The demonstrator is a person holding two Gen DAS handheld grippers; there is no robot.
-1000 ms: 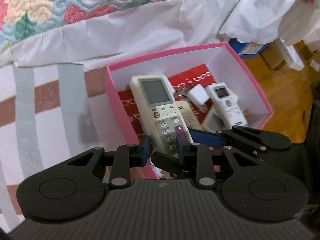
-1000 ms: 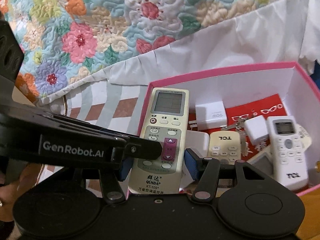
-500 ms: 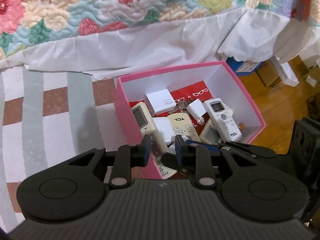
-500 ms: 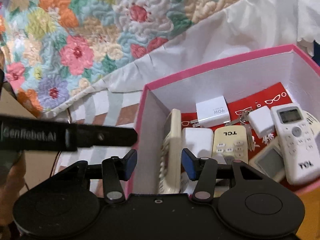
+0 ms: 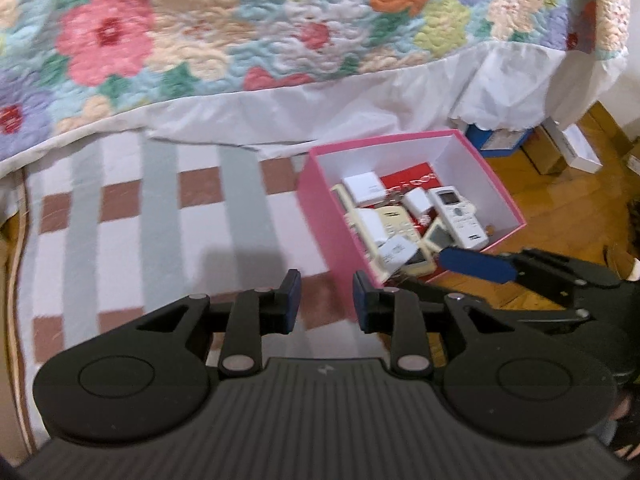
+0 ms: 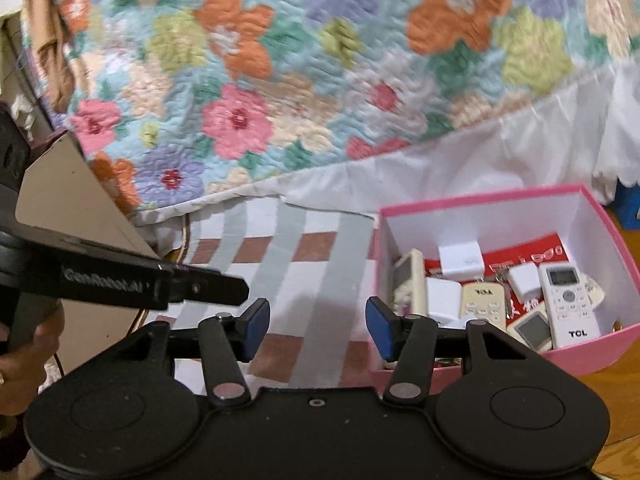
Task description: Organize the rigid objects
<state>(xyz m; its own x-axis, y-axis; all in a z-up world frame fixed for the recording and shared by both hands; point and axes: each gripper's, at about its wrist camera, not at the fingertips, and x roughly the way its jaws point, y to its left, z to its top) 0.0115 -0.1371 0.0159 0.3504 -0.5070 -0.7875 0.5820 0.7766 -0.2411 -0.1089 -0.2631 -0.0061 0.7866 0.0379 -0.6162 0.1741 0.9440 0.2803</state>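
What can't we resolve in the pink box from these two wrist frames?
- Right wrist: near end of the cream remote by the left wall is hidden behind the right gripper finger.
- Left wrist: labels on the chargers and remotes in the pink box are too small and blurred.
- Both: the box floor under the pile is covered.

Bedroom, quilted floral bedspread (image 5: 280, 28), wood floor (image 5: 560, 200)

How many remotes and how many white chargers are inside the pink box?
Remotes: 4
White chargers: 3 clear, perhaps 1 more half-hidden
Total in the pink box: 7, perhaps 8
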